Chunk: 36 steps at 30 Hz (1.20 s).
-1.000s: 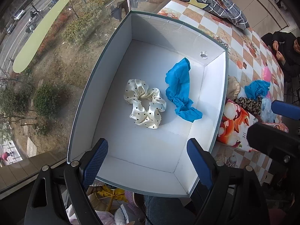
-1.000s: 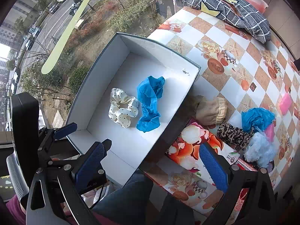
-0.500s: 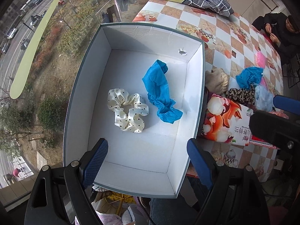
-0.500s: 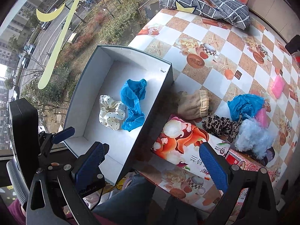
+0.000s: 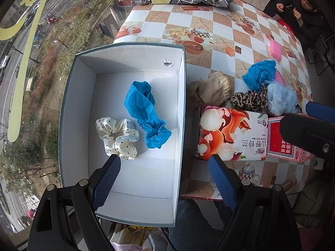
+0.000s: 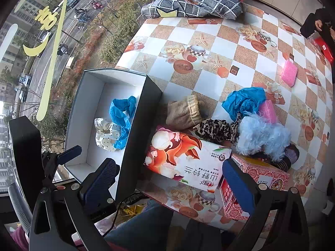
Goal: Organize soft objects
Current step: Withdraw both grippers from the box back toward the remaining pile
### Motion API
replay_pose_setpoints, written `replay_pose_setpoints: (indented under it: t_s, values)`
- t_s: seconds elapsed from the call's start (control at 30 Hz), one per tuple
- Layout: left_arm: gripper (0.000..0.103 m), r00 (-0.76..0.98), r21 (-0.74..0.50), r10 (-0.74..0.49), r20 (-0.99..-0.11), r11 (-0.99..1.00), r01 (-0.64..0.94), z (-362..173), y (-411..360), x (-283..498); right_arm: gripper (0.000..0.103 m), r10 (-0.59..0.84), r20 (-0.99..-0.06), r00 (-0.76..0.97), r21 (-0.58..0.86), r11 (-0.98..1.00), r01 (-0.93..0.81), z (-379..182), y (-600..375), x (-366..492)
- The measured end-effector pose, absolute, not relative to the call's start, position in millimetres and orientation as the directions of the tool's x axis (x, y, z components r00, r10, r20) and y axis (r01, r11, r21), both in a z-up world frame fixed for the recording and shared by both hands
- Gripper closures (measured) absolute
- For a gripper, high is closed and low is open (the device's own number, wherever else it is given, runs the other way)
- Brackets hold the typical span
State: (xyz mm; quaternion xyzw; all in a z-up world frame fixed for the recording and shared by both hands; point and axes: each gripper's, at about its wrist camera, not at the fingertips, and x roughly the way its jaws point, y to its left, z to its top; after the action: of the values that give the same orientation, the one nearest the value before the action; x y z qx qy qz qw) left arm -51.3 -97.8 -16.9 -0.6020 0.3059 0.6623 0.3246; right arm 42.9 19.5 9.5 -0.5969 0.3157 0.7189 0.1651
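Hanging above the window-side edge of the tabletop (image 6: 219, 46), the left gripper (image 5: 165, 179) has its blue pads spread wide and holds nothing; below it sits an open box (image 5: 182, 108) with white inner walls. Two soft things lie on the box floor: a cream scrunchie with black dots (image 5: 117, 136) and, touching its right side, a crumpled blue shoe cover (image 5: 146, 113). The right gripper (image 6: 169, 179) is spread wide too and empty, poised over the near edge of the tabletop just right of the box.

Right beside the box's right wall lies a tissue pack printed with orange flowers (image 6: 186, 156), and touching its right end is a red patterned carton (image 6: 261, 171). The unsorted soft things are bunched past these, toward the middle of the checkered cloth: a beige sock (image 6: 184, 113) nearest the box, a leopard-print scrunchie (image 6: 213, 129) next to it, a fluffy pale-blue scrunchie (image 6: 261, 133) partly on the carton, and a second blue shoe cover (image 6: 245, 100) just behind them. A pink item (image 6: 268, 110) peeks out beside that shoe cover, and another pink pad (image 6: 290, 73) lies well apart toward the far right corner. A grey checked cushion (image 6: 194, 0) rests along the far edge of the tabletop.
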Motion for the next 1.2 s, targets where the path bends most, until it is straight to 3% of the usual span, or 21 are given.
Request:
replay_pose_setpoints:
  t_s: [1.2]
  values:
    - [0.015,-0.098,0.065,0.051,-0.994,-0.445,-0.893,-9,-4,-26,0.001,-0.081,-0.956,-0.284,0.293,-0.372,-0.881,-3,154,181]
